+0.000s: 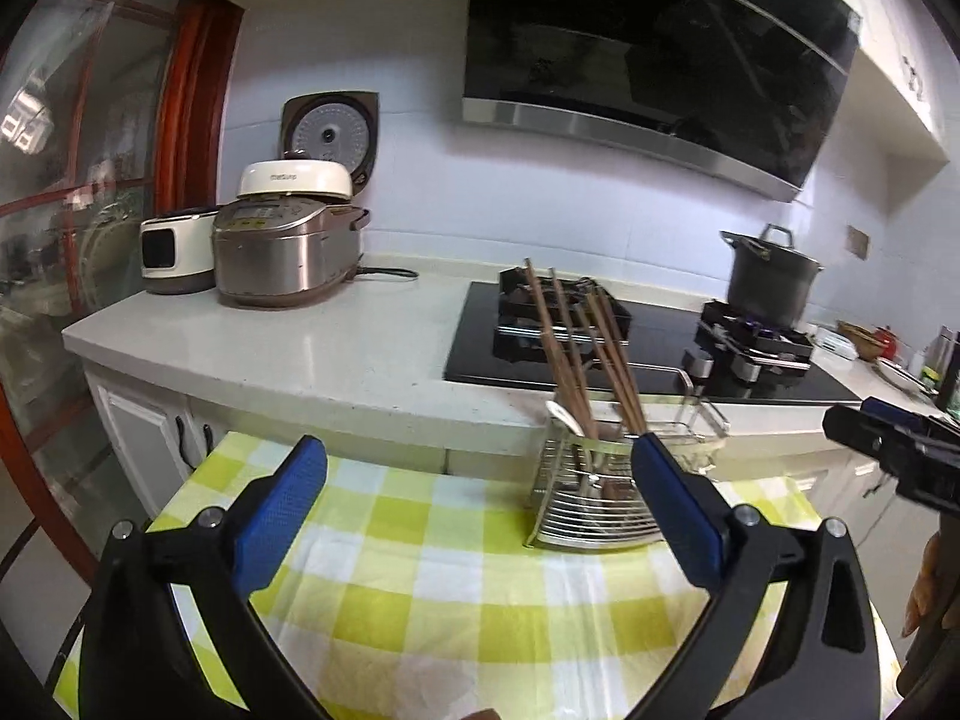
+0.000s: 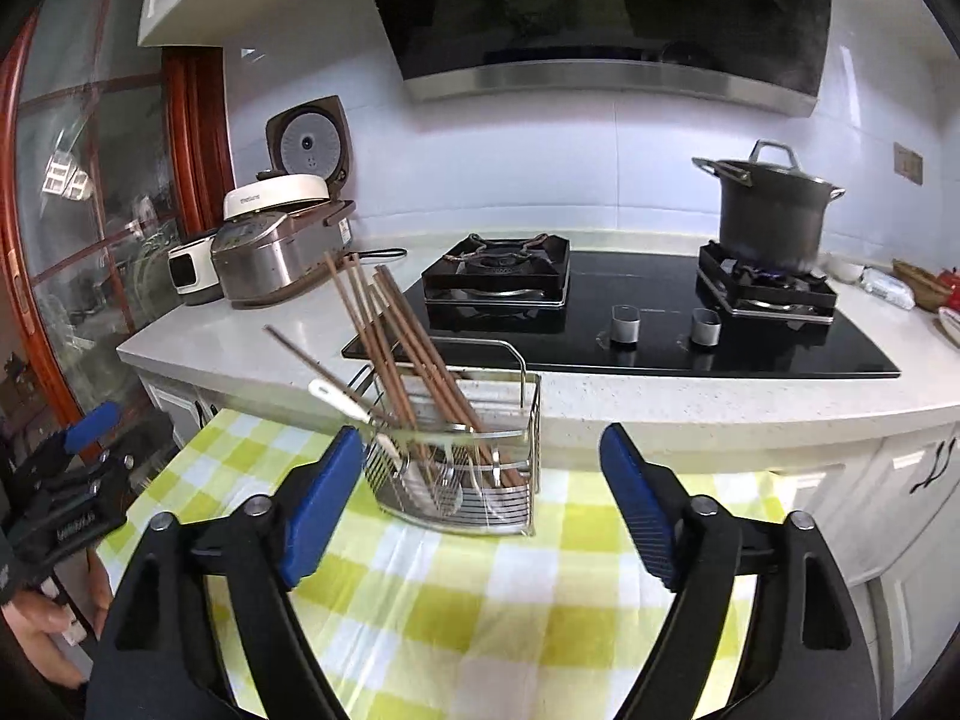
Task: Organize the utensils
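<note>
On a small table covered by a yellow-green and white checked cloth (image 2: 480,588), pushed up against a pale stone counter (image 2: 720,402), stands a wire utensil rack (image 2: 474,480). Behind the counter runs a black glass hob (image 2: 630,354) with two gas burners; a dark lidded pot (image 2: 771,210) sits on the right burner over a blue flame. At the counter's left end are a steel rice cooker (image 2: 258,264) with its lid up and a smaller white appliance (image 2: 192,270), beside a glass door with a red wooden frame (image 1: 186,108). A black range hood (image 1: 654,60) hangs above. The rack is shiny metal with thin horizontal bars and a raised handle loop. It holds a bundle of brown chopsticks (image 2: 408,354) leaning up and to the left, a white-handled spoon (image 2: 339,399), and some metal cutlery low inside. The left gripper (image 1: 477,474) and the right gripper (image 2: 480,468) both stand wide apart and hold nothing, each just in front of the rack.
</note>
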Motion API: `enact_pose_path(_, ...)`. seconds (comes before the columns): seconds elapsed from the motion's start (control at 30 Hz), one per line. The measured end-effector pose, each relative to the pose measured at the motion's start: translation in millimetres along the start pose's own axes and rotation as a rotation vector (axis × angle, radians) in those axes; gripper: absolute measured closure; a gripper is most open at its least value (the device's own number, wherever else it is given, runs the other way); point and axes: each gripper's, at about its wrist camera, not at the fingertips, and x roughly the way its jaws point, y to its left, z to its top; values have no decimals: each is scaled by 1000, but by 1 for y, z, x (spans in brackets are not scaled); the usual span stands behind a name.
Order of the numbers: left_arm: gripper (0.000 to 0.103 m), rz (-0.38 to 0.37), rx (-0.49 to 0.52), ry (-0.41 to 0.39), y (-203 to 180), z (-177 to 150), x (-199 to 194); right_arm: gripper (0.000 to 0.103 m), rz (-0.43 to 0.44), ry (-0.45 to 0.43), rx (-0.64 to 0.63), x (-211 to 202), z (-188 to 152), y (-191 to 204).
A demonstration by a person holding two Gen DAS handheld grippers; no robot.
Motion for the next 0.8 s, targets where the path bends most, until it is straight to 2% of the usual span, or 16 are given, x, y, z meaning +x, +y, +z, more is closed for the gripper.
enact_pose_path(0.13,5,-21,43,19,-10,4,-4,22,-23,10,-2,-10,-5,3)
enact_pose_path(0.2,5,-23,67,-5,-17,4,-12,20,-11,1,3,-16,-8,7)
enact_pose_path(0.33,5,25,137,-45,-30,2,-22,19,-23,-43,-2,-33,-19,18)
enact_pose_path(0.43,5,20,135,-50,-31,-1,-25,19,-33,-56,-4,-38,-27,20)
enact_pose_path(0.67,5,-38,141,30,-26,-9,-10,19,-37,-23,-2,-30,-26,4)
enact_pose_path(0.8,5,-53,133,38,-23,-13,-11,19,-51,-24,-7,-27,-24,-2)
